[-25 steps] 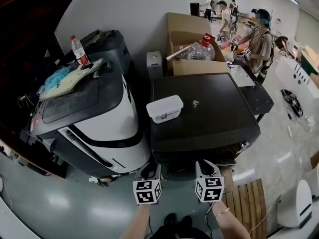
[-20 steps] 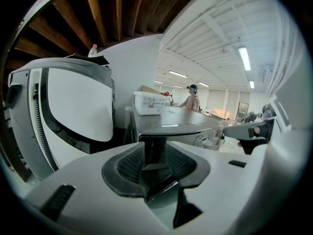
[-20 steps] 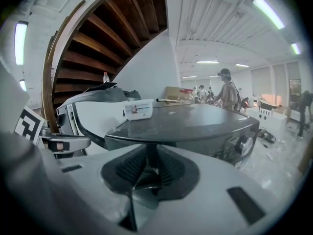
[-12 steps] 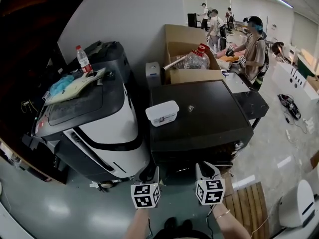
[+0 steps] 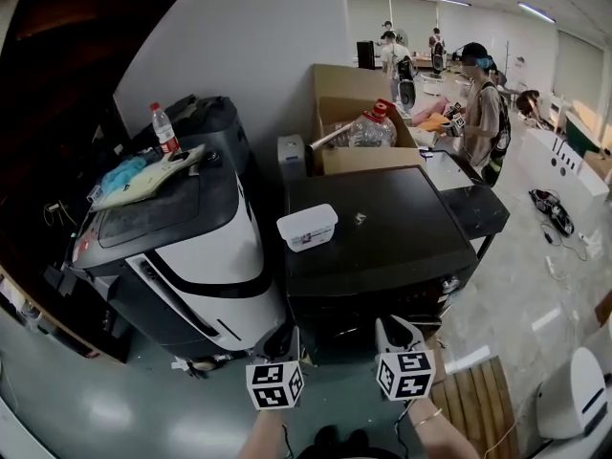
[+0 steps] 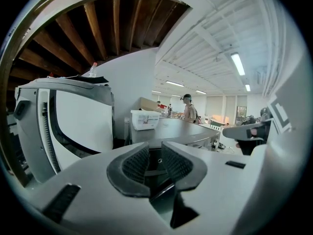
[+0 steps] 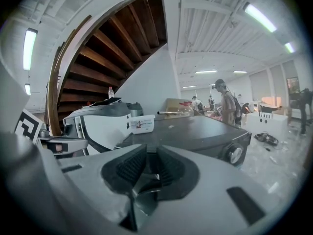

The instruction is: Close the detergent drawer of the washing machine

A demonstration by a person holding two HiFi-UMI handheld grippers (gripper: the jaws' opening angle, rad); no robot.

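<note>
1. Two hand-held grey grippers with marker cubes sit low in the head view, the left gripper (image 5: 290, 338) and the right gripper (image 5: 396, 327) side by side, both in front of the dark grey box-shaped washing machine (image 5: 382, 242) and clear of it.
2. Left gripper's (image 6: 149, 153) ribbed black pads (image 6: 135, 163) stand a narrow gap apart; the jaws have just been closing, with nothing between them.
3. Right gripper's (image 7: 148, 158) pads (image 7: 131, 169) also stand slightly apart and are empty.
4. Both gripper views look across the washing machine's flat top (image 6: 178, 130) from just in front of its front edge.
5. Its detergent drawer cannot be picked out: the front face is dark and steeply foreshortened, and only a round knob (image 7: 235, 154) shows near the machine's right front corner.
6. One white rectangular plastic tub (image 5: 307, 227) rests on the washing machine's top, near its left edge.
7. Left of the washing machine stands a white-and-black curved appliance (image 5: 182, 251) with a clear plastic water bottle (image 5: 164, 128) upright on it.
8. Behind the washing machine is an open brown cardboard box (image 5: 368, 156), and beyond that a standing person (image 5: 481, 113).
9. Right of the washing machine, on the floor, lies a slatted wooden pallet (image 5: 478, 390).
</note>
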